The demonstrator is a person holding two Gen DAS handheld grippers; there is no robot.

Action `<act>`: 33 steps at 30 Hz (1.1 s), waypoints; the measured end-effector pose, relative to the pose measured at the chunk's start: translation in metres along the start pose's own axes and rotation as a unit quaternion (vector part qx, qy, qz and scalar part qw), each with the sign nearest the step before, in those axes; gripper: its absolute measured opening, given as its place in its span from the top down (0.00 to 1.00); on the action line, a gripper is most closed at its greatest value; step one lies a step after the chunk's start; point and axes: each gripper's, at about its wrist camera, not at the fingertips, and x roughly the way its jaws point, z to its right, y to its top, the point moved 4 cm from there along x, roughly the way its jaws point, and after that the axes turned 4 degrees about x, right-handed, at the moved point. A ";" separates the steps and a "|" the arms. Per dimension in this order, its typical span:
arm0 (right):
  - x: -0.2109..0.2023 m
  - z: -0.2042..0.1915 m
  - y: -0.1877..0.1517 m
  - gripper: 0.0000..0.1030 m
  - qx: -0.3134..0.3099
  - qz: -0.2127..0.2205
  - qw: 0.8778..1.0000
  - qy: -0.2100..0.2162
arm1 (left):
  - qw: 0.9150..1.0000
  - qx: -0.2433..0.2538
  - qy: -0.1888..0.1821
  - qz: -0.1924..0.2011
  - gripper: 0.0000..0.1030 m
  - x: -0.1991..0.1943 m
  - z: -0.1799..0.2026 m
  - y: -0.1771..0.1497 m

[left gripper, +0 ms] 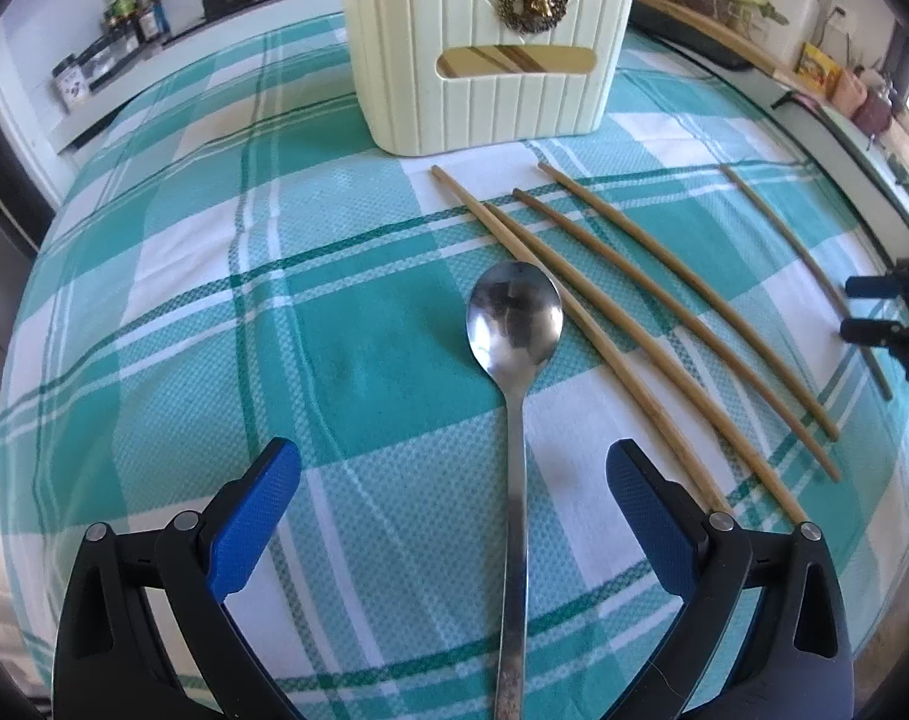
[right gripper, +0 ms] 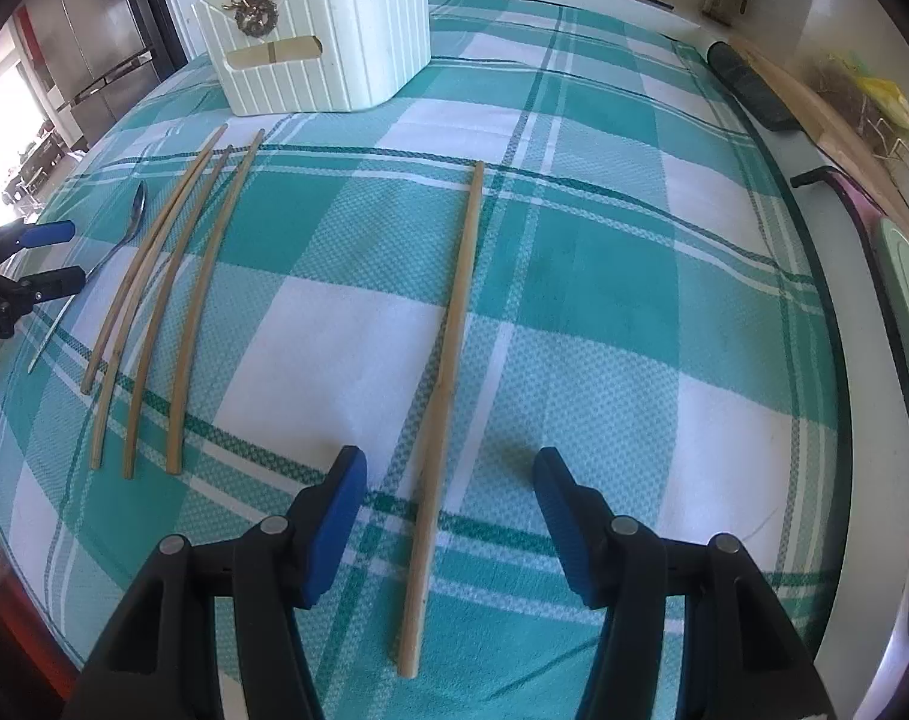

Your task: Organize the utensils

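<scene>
Spoon and chopsticks on teal plaid cloth, both tongs open and empty.
Cream ribbed holder (left gripper: 484, 54) with brass stag badge stands at cloth's (left gripper: 214, 300) far end; nothing blocks it. In front of the holder: four curved wooden chopsticks (left gripper: 664, 324) side by side, fifth chopstick (right gripper: 442, 408) well apart. Left gripper (left gripper: 454, 516) straddles the steel spoon's (left gripper: 514, 360) handle, pads clear. Right gripper (right gripper: 448, 516) straddles the lone chopstick, not touching.
</scene>
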 end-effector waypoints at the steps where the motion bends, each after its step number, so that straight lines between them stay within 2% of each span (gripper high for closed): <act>1: 0.003 0.000 0.006 0.43 -0.003 -0.004 1.000 0.000 | 1.000 0.000 -0.001 -0.005 0.02 0.005 0.001 0.003; 5: 0.014 0.000 0.029 0.43 -0.011 -0.006 1.000 -0.009 | 1.000 -0.001 -0.005 -0.006 0.05 0.015 0.003 0.016; 7: 0.018 -0.001 0.041 0.43 -0.011 -0.004 1.000 -0.010 | 1.000 -0.001 -0.003 -0.004 0.11 0.017 0.004 0.025; 10: 0.027 -0.003 0.063 0.43 -0.014 0.002 1.000 -0.014 | 1.000 -0.003 -0.003 0.000 0.27 0.019 0.007 0.036; 11: 0.029 -0.004 0.069 0.45 -0.012 0.004 1.000 -0.015 | 1.000 -0.003 -0.004 0.004 0.42 0.019 0.010 0.039; 12: 0.033 -0.004 0.076 0.56 -0.007 0.005 1.000 -0.010 | 1.000 0.001 -0.008 0.007 0.66 0.017 0.012 0.041; 13: 0.034 -0.003 0.082 0.64 0.000 0.008 1.000 -0.008 | 1.000 0.006 -0.007 0.009 0.65 0.016 0.016 0.043; 14: 0.035 -0.001 0.089 0.88 0.003 0.014 1.000 -0.018 | 1.000 0.009 -0.004 0.007 0.65 0.016 0.017 0.044; 15: 0.037 -0.002 0.094 0.93 0.000 0.011 1.000 -0.020 | 1.000 0.009 -0.002 0.010 0.65 0.016 0.017 0.044; 18: 0.034 0.001 0.100 0.94 0.023 0.025 0.999 -0.010 | 1.000 -0.004 0.000 0.025 0.65 0.003 0.011 0.040; 20: 0.019 0.001 0.099 0.94 0.042 0.056 0.998 0.010 | 0.999 -0.022 -0.004 0.045 0.65 -0.015 0.001 0.040; 26: -0.069 -0.010 0.082 0.94 0.049 0.157 0.985 0.056 | 0.993 -0.033 -0.009 0.109 0.65 -0.083 -0.011 0.033; 33: -0.149 -0.024 0.058 0.93 0.041 0.235 0.969 0.068 | 0.983 -0.055 -0.020 0.176 0.66 -0.146 -0.026 0.021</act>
